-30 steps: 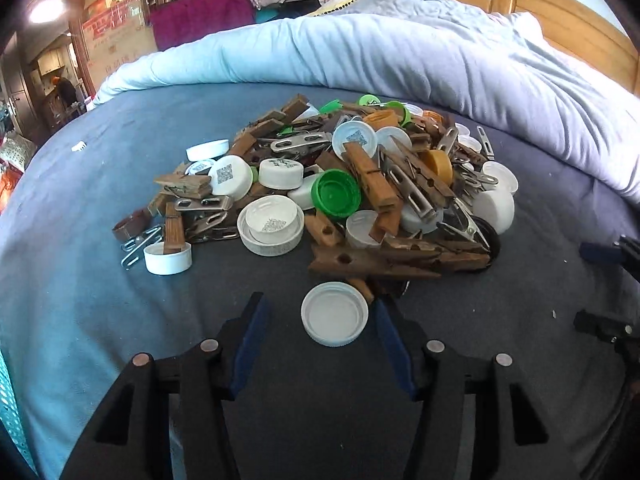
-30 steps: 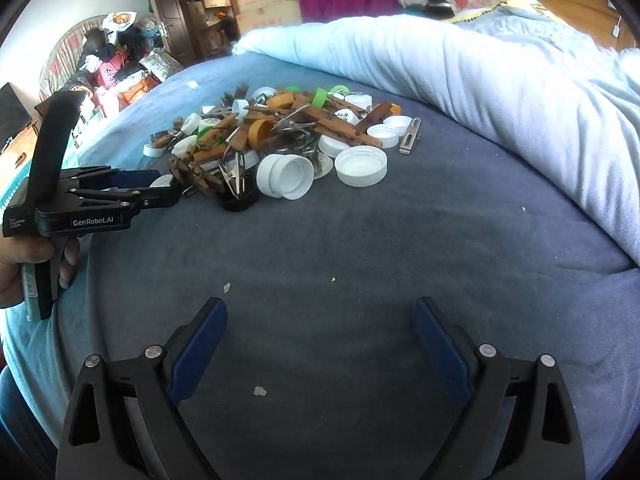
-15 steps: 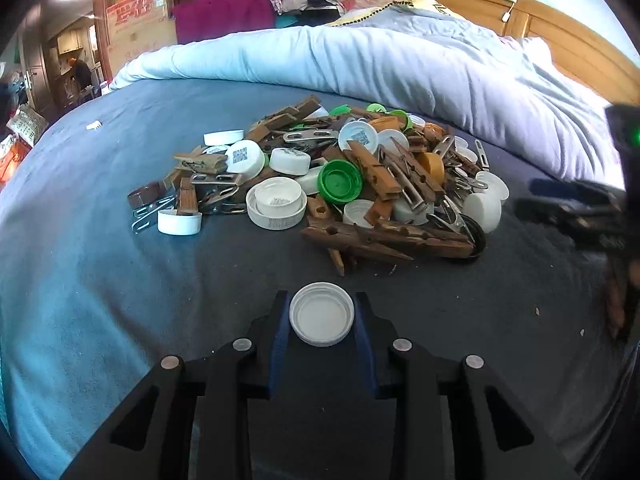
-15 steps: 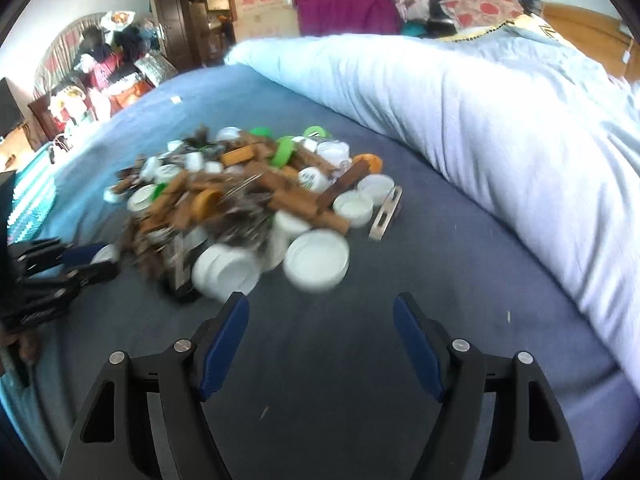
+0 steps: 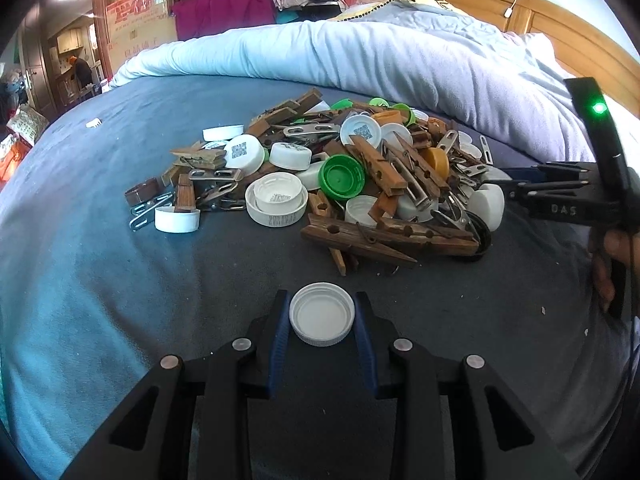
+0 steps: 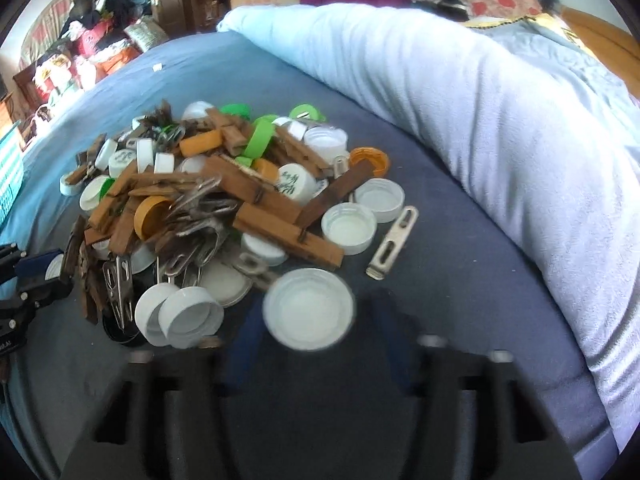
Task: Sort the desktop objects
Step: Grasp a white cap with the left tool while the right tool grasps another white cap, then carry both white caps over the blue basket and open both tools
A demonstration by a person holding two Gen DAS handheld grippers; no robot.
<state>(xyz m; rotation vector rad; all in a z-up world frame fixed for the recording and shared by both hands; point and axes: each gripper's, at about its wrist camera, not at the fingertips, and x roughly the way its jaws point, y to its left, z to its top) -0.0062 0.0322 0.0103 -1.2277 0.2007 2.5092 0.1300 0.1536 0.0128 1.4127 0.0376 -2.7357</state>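
Note:
A pile [image 5: 344, 176] of wooden clothespins, metal clips and white, green and orange bottle caps lies on the blue bed sheet; it also shows in the right wrist view [image 6: 208, 200]. My left gripper [image 5: 322, 318] is shut on a small white cap [image 5: 322, 314], held open side up, just in front of the pile. My right gripper [image 6: 310, 320] is blurred by motion; its fingers flank a large white cap [image 6: 309, 314] at the pile's near edge. The right gripper also shows at the right edge of the left wrist view [image 5: 500, 190].
A rolled pale blue duvet [image 5: 380, 56] runs along the far side of the pile. A loose metal clip [image 6: 393, 242] lies right of the large cap. The sheet [image 5: 80, 260] spreads left and in front of the pile. Cluttered furniture stands beyond the bed.
My left gripper closed on the small white cap and drew it back from the pile. My right gripper moved forward to the pile and its fingers narrowed around the large white cap.

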